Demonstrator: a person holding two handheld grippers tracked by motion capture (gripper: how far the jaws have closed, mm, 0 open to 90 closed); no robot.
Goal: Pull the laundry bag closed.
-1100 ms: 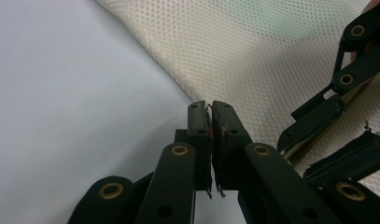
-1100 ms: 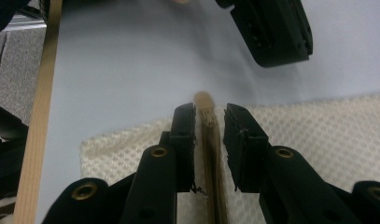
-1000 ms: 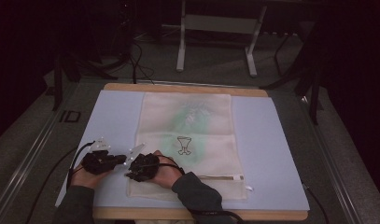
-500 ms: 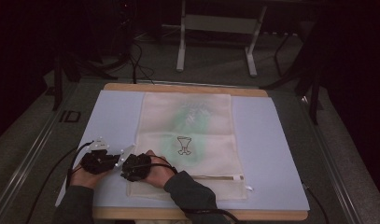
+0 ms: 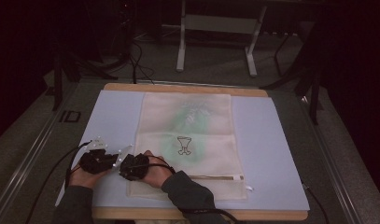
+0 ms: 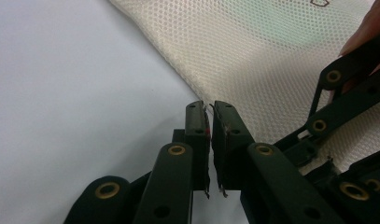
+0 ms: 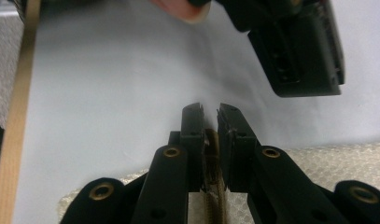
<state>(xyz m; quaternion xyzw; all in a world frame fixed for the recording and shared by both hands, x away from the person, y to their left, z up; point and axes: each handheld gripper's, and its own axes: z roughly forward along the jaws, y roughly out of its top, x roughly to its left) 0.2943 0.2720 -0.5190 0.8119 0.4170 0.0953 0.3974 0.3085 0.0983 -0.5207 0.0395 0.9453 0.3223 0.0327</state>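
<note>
mesh laundry bag [image 5: 190, 144] lying flat on the pale blue mat [image 5: 271, 154] of the desk [image 5: 187, 88], long axis running away from the person, zipper [image 5: 218, 178] across its near end. both grippers sit at the bag's near-left corner. right gripper [image 7: 211, 122], the nearer to the bag, has just been closing; its fingers [image 7: 193, 140] are clamped on the zipper end [image 7: 212, 186] at that corner. left gripper [image 6: 210, 122] rests just left of the bag's side edge, fingers [image 6: 197, 135] nearly together with a thin gap and nothing between them, over bare mat. judged next: a pull along the zipper, rightward across the bag
</note>
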